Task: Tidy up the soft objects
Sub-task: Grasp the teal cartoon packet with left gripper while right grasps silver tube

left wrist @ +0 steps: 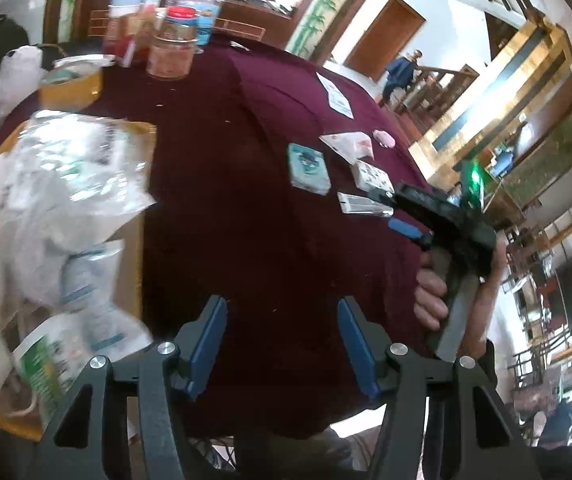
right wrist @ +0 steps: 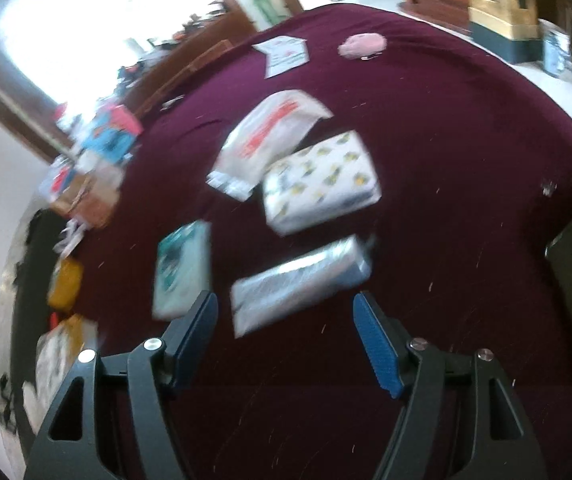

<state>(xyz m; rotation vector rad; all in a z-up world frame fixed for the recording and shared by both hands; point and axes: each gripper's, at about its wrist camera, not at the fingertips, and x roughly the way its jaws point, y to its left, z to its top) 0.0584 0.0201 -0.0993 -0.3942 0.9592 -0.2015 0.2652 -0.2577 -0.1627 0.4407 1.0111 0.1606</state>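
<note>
Maroon cloth [right wrist: 425, 160] is carrying the soft packs: silvery pack [right wrist: 297, 284] just ahead of the right gripper [right wrist: 286, 340], jaws spread, empty; patterned tissue pack [right wrist: 321, 180] beyond. Left gripper [left wrist: 282, 344] is hanging spread, empty. Blur is hiding every label.

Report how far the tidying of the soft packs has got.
Done: a heap of bags sits in the box. In hand: nothing; left gripper and right gripper are open. Left: silver pack, patterned pack, teal pack, white pouch, pink pad.
</note>
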